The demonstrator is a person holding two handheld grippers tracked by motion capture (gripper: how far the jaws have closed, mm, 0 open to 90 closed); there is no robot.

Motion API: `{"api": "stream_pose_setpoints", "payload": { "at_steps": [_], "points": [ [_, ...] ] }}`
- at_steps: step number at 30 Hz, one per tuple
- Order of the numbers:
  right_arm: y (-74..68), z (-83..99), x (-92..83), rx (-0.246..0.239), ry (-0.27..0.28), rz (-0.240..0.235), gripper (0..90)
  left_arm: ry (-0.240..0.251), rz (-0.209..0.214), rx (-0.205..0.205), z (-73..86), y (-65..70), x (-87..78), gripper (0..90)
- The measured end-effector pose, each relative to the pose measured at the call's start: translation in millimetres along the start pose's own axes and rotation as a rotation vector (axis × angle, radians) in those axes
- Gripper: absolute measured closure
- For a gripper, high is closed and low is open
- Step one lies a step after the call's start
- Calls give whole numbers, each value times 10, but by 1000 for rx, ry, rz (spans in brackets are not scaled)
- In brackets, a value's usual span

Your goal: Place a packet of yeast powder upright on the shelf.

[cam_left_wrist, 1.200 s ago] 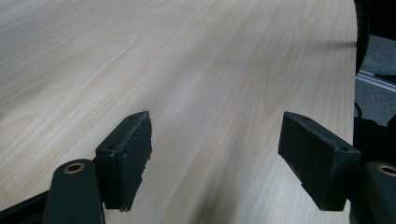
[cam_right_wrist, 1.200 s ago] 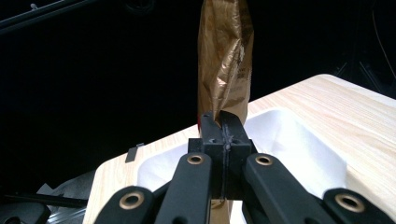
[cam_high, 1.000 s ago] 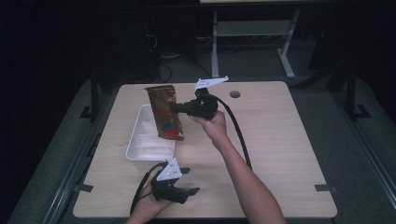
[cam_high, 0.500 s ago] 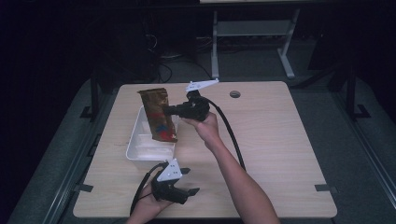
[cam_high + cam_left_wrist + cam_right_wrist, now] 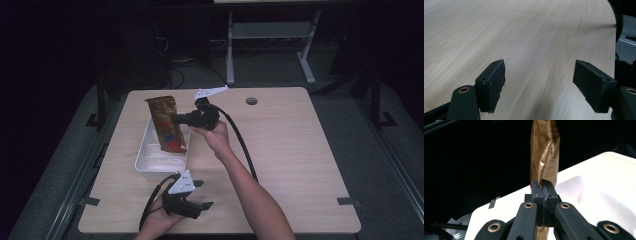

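A gold foil snack bag [image 5: 167,125] is being carried to the white plastic tray [image 5: 145,160], and this placing step is judged to be well along but not finished. The bag is pinched at its side edge by the right gripper [image 5: 176,119], whose jaws are pressed together on the foil, as is seen in the right gripper view [image 5: 543,185]. The bag is held above the tray's far end, its lower, red-printed end low over the tray's floor; whether it touches cannot be told. Its long axis is kept nearly upright, the crimped top pointed up and slightly away from the tray. Next, a lowering into the tray and a spreading of the jaws are called for. The left gripper [image 5: 197,195] is rested on the table [image 5: 300,150] just in front of the tray, jaws spread, nothing between them.
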State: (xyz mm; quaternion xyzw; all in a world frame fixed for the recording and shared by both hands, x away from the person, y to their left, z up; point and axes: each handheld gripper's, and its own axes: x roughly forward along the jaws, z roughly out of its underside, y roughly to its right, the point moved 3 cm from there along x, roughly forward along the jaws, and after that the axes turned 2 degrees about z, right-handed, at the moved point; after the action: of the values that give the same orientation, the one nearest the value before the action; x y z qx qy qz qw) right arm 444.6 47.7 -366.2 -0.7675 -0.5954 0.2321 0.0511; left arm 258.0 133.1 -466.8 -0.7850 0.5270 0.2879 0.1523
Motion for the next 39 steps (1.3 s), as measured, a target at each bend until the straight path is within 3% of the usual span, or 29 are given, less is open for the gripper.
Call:
{"api": "stream_pose_setpoints", "payload": {
  "at_steps": [22,39],
  "points": [
    [27,32,316,-4,-65,2,897,5,-11,-8,8,-30,-23,254],
    [33,113,449,0,-95,3,896,4,-11,-9,13,-42,-25,254]
  ]
}}
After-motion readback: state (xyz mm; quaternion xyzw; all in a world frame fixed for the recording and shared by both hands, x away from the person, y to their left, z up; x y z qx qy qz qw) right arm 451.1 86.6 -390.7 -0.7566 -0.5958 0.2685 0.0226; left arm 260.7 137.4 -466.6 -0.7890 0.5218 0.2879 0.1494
